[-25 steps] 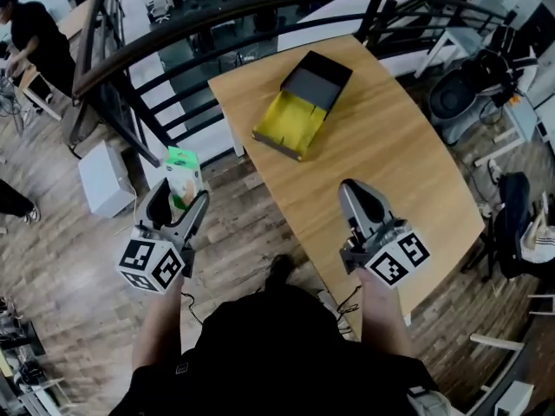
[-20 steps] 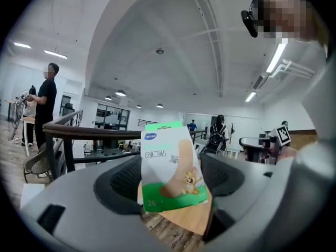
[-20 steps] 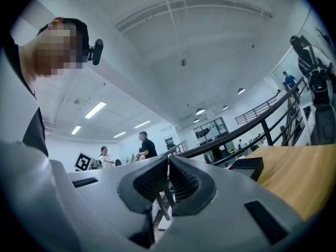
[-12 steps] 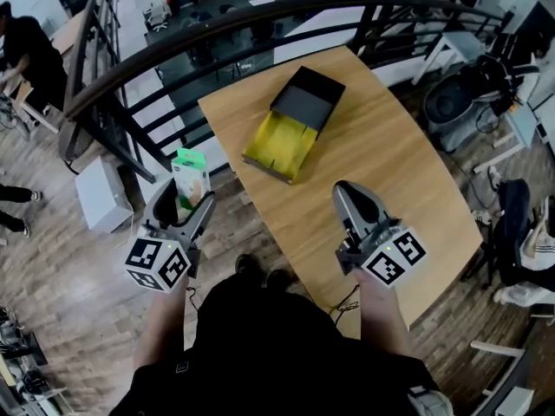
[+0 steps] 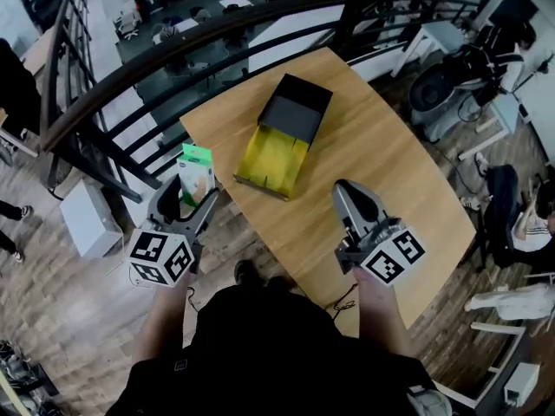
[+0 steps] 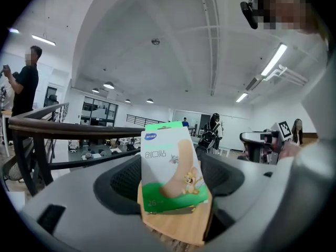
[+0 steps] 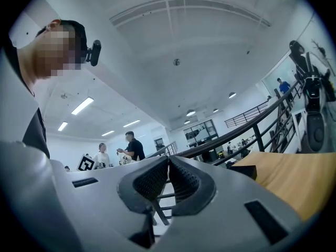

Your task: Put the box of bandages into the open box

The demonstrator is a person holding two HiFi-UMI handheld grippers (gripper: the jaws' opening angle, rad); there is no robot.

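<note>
Transport is the step in hand. The left gripper [image 5: 186, 201] is clamped on the lower part of the green-and-white cardboard box of bandages [image 5: 197, 170], which stands upright between the jaws, just off the left edge of the light wooden table [image 5: 381, 176]. The right gripper [image 5: 353, 194] has its jaws pressed together on nothing and hovers over the table's near side. The open box with yellow tray and black sleeve [image 5: 270, 156] lies on the table, well apart from the load. Carry the load forward and right with a firm grip, centre it over the yellow tray, lower it inside the walls, then release. Hold the right gripper clear of the path.
</note>
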